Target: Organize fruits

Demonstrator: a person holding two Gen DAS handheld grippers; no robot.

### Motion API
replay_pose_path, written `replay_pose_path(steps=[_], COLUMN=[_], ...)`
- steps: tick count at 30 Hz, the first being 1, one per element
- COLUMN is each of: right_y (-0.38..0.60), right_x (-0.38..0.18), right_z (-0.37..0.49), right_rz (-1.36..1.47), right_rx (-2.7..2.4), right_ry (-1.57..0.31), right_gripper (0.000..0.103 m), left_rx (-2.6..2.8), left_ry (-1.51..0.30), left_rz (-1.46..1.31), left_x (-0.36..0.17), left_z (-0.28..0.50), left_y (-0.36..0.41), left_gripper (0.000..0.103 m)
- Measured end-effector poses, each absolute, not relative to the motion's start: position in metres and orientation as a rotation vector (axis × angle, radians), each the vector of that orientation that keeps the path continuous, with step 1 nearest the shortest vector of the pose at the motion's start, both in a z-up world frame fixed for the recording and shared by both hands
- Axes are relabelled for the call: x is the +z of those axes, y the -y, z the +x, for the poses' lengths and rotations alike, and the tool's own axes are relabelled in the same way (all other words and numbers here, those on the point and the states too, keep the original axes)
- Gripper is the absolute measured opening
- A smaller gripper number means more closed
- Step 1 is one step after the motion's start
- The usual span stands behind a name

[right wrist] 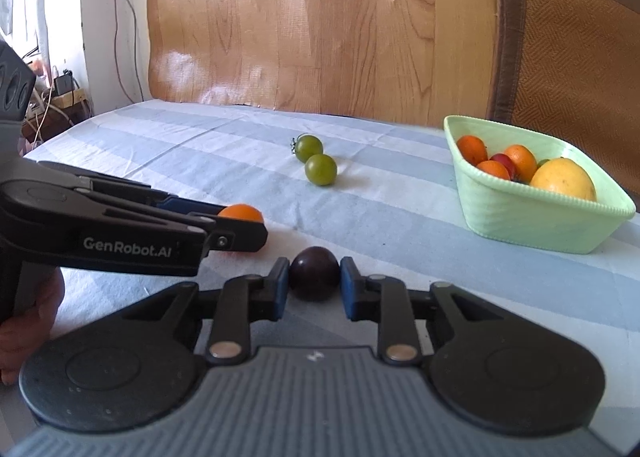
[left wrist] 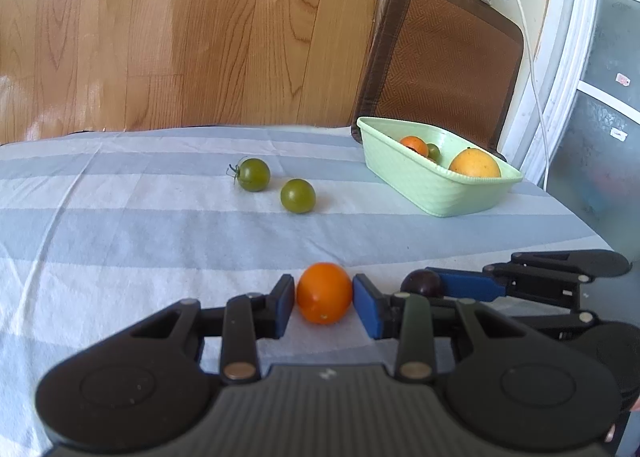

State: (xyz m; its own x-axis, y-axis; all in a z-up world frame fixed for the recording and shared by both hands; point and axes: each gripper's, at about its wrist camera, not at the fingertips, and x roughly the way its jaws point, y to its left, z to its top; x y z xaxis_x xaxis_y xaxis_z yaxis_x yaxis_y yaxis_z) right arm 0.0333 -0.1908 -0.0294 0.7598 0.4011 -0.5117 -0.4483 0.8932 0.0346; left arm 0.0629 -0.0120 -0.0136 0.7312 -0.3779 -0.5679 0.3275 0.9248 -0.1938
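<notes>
Gripping an orange tomato, the left gripper sits beside the right gripper, clamped on a dark plum — squeezing could bruise them, or knock two green tomatoes short of the basket.

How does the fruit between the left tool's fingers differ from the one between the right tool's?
The orange tomato in the left tool is bright orange; the dark tomato in the right tool is deep purple, almost black. The orange tomato looks a bit larger. Both are round, sit low on the striped cloth, and are clamped between blue pads, outside the green basket.
</notes>
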Motion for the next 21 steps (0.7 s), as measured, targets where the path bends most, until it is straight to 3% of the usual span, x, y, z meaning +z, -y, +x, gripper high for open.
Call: replay_pose_path(steps=[21], right_y=[0.211], right_x=[-0.03], right_z=[0.037], right_rz=[0.027], right_rx=[0.451], right_ry=[-0.559], right_gripper=[0.03], left_rx=[-0.388], left_ry=[-0.642], left_rz=[-0.073], left_x=[-0.014], left_z=[0.062], left_y=[0.014], left_gripper=[0.035])
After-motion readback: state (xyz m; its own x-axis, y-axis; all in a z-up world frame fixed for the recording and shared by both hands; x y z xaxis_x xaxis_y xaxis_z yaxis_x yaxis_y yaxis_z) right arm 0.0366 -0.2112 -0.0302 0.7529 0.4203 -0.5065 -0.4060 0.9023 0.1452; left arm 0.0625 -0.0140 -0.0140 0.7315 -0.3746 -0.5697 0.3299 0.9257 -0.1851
